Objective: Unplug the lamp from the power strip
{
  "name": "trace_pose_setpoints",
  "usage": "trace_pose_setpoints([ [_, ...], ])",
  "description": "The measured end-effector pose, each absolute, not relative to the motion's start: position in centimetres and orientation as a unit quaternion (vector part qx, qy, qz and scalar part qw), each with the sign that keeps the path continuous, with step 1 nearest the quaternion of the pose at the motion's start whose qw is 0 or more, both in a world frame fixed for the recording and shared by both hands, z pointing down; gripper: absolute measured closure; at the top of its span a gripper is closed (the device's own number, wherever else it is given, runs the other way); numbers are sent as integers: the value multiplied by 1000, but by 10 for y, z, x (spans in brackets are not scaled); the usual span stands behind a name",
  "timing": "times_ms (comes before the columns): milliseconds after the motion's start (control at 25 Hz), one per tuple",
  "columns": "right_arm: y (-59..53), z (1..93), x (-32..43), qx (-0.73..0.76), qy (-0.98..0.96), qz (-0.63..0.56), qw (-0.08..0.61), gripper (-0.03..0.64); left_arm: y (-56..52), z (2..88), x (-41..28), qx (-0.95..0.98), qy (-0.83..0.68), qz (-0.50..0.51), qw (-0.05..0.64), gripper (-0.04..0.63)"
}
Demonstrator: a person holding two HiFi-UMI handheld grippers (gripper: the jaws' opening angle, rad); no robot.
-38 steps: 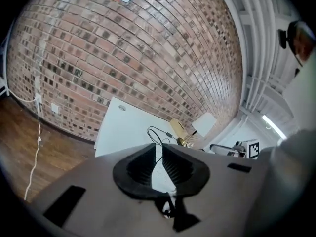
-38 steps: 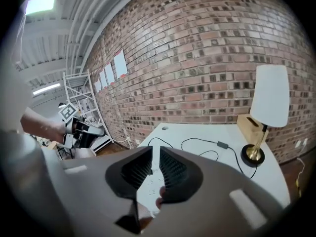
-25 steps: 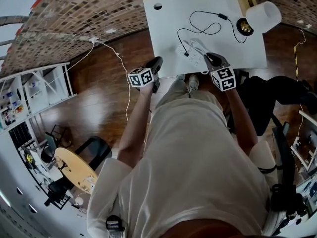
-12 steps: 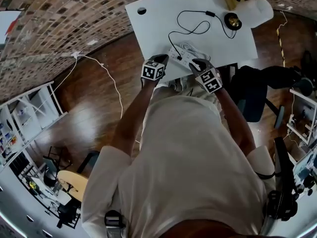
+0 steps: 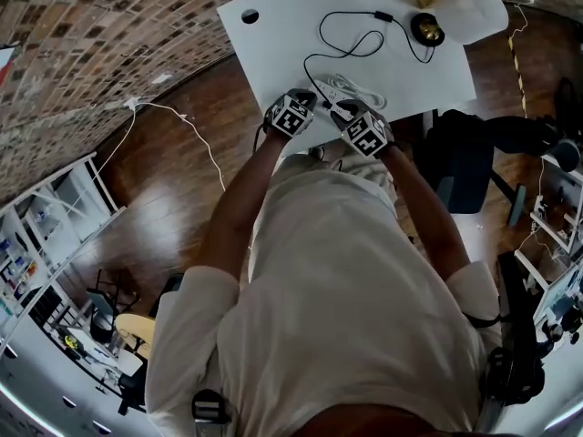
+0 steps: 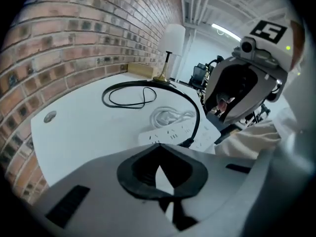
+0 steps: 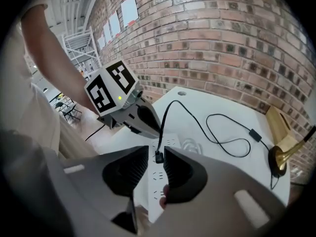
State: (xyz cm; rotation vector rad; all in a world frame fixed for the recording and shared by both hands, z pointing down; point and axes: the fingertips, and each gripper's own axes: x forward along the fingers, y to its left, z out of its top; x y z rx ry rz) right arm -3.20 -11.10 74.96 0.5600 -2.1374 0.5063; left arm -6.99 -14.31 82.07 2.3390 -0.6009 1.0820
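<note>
On the white tabletop (image 5: 264, 39), which stands against a brick wall (image 6: 74, 43), the left gripper (image 5: 302, 98) hangs over the near edge and points steeply down just left of the strip (image 6: 170, 132). Its jaws are closed, the pads meeting at the tips with only a sliver of light behind them, and they hold nothing. The strip is a long white bar lying flat near the tabletop's front edge, in front of the two grippers, with its own white lead (image 6: 168, 116) coiled just behind it. One black plug (image 7: 158, 157) sits in a socket of the strip, not yet pulled out. From it a thin black cord (image 6: 197, 117) rises in an arc, runs back across the tabletop in a loose loop, passes a small inline switch (image 7: 255, 134) and ends at the lamp (image 6: 172, 38). The right gripper (image 7: 156, 151) is just right of the left one, angled down at the strip. Its jaws have just been opening and stand partly apart, with the plug showing in the gap between their tips and neither pad pressing on it. The lamp stands upright at the far right corner, well apart from the strip, with a white shade on a brass stem and base.
</note>
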Motion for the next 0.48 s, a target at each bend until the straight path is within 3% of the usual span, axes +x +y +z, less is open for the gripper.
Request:
trace_pose_setpoints([
  [480,-113,790,-52,147,-851,129,487,551,-140,840,-69,845,-210,473,133,591],
])
